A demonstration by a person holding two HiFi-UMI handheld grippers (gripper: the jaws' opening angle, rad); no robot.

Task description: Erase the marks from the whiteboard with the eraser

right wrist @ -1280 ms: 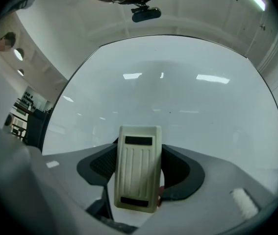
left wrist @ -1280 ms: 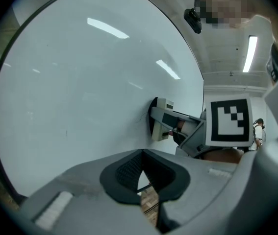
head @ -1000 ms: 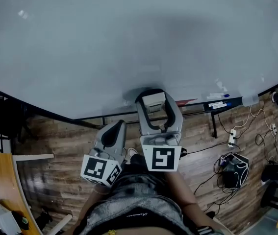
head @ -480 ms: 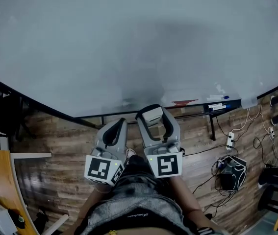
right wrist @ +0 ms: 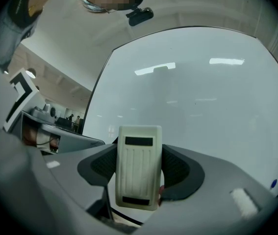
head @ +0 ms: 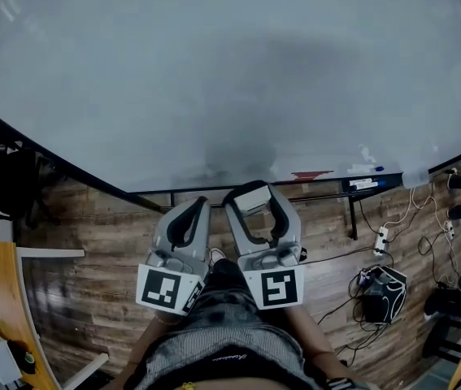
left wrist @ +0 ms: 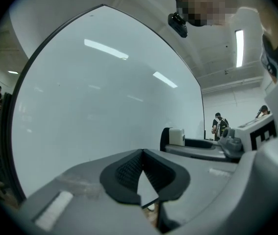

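While the right gripper (head: 253, 193) clamps the eraser (head: 250, 199) between its pads, the left gripper (head: 196, 208) sits just beside it with its jaws pressed together and nothing between them. Both are held low and close to the person's body, over the wooden floor (head: 92, 234). Seen from the right gripper's own camera, the cream eraser (right wrist: 138, 173) stands upright in the jaws, ribbed face outward, with the whiteboard (right wrist: 202, 97) beyond it and not touching it. From above, the whiteboard (head: 214, 71) fills the upper part of the scene and looks nearly clean, with only a faint grey smudge (head: 214, 167) near its lower edge. Along that edge runs a tray (head: 328, 187) holding markers (head: 362, 182) and something red (head: 311, 172). Cables and a power strip (head: 384, 236) lie on the floor to the right.
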